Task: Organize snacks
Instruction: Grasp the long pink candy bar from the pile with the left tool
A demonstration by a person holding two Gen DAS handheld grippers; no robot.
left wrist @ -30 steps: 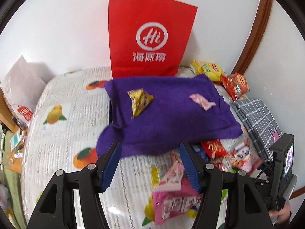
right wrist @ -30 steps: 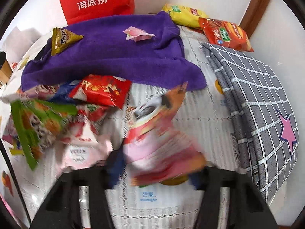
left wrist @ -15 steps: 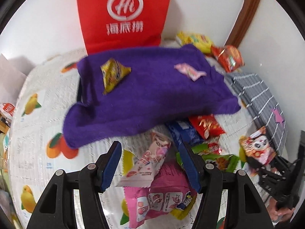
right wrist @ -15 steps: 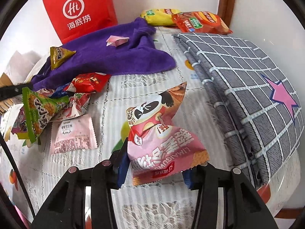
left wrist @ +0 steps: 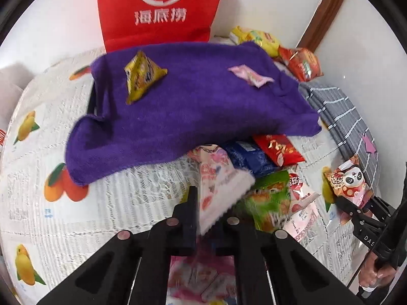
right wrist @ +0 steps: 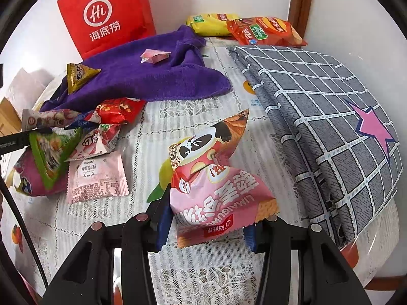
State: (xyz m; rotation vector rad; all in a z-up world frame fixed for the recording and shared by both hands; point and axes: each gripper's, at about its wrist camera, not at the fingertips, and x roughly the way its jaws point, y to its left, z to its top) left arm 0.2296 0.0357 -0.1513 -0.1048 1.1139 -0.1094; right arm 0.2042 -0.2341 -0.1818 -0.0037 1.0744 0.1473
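**Now both grippers grip a snack packet**

Crinkled and blurred, the white-and-pink packet [left wrist: 216, 178] stands clamped in the left gripper [left wrist: 206, 218], whose jaws have just closed on its lower edge, beside the snack pile [left wrist: 269, 178] at the purple towel [left wrist: 188, 111]. The right gripper [right wrist: 206, 223] pinches the pink panda packet [right wrist: 216, 178] above the lace tablecloth [right wrist: 152, 117]. Its print reads upside down. The towel hides part of the pile; the left packet's print is unreadable.

Bright, even indoor light, with soft shadows under the purple towel [left wrist: 178, 117] and glare on the glossy table [right wrist: 376, 261] edge. Strong fisheye bending and black corners throughout. Motion blur on the white-pink packet [left wrist: 218, 190] and the green packet [right wrist: 51, 155].
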